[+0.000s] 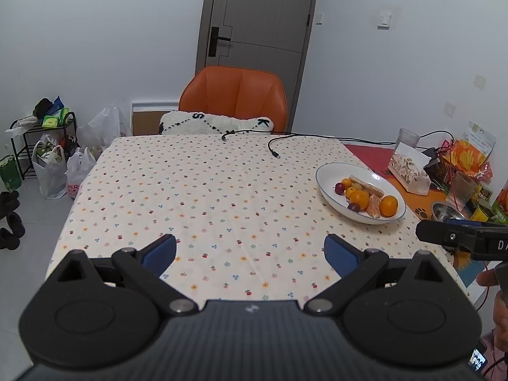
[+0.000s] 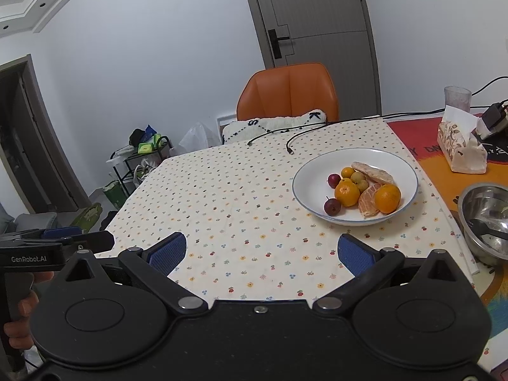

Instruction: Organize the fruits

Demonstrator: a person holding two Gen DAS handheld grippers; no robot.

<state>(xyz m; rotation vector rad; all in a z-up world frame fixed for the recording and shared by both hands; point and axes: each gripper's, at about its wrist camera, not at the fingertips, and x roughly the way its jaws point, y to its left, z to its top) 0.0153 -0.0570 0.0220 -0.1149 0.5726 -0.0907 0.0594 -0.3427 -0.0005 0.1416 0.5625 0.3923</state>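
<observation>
Seemingly nothing is left loose: the fruits [image 2: 362, 190] are gathered in the white plate [image 2: 304, 171], ahead and rightward of the right gripper [image 2: 262, 254], whose jaws are spread and empty; the left gripper [image 1: 250, 254] is likewise splayed and unladen.

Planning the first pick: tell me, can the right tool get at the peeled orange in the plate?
Probably yes. The right tool is open, and only bare tablecloth lies before the plate; the peeled orange sits exposed near its front, wedged between two whole oranges.

Three oranges [image 2: 387, 197], two red fruits [image 2: 332, 206], one plate [image 2: 403, 165].
</observation>
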